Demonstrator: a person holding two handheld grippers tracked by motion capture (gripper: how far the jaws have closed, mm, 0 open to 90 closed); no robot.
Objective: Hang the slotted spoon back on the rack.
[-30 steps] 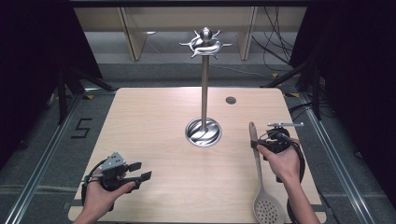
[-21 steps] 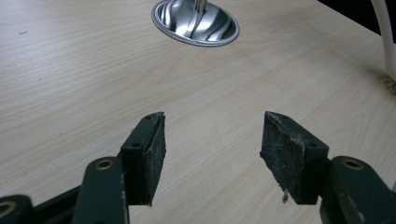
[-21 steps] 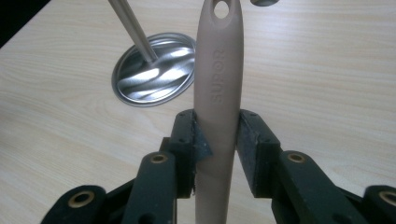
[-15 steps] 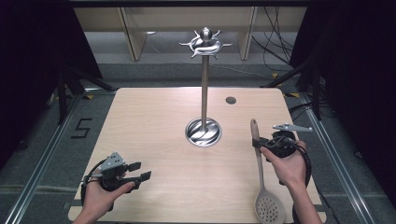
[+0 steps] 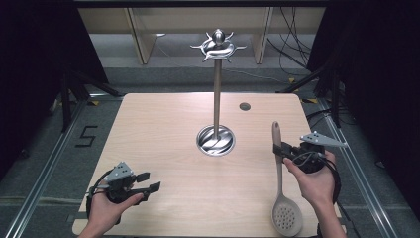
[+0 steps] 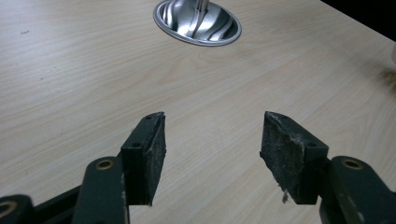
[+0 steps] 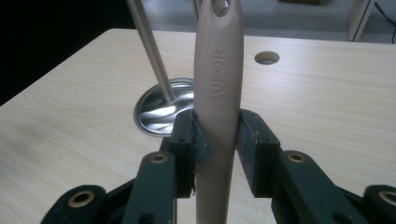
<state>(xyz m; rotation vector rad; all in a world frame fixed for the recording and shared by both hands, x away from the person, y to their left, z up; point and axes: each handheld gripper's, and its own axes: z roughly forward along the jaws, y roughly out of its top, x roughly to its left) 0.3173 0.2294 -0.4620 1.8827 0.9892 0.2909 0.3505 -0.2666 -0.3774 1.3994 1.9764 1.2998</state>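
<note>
The right tool is clamped on the handle of a beige slotted spoon, its two pads pressing the handle from both sides a little below the hanging hole, as the right gripper view shows. Compared with a second ago, the right hand has lifted and carried the spoon slightly toward the worktop's right edge, so the handle now points up and away while the perforated bowl hangs low over the near right corner. The grip itself has not changed. The metal stand, with its round base near the middle of the worktop and its hooks at the top of the pole, stands where it did, left of the spoon and apart from it. The left tool rests near the near left corner with its jaws apart and nothing between them, and it has kept its place since the earlier picture.
</note>
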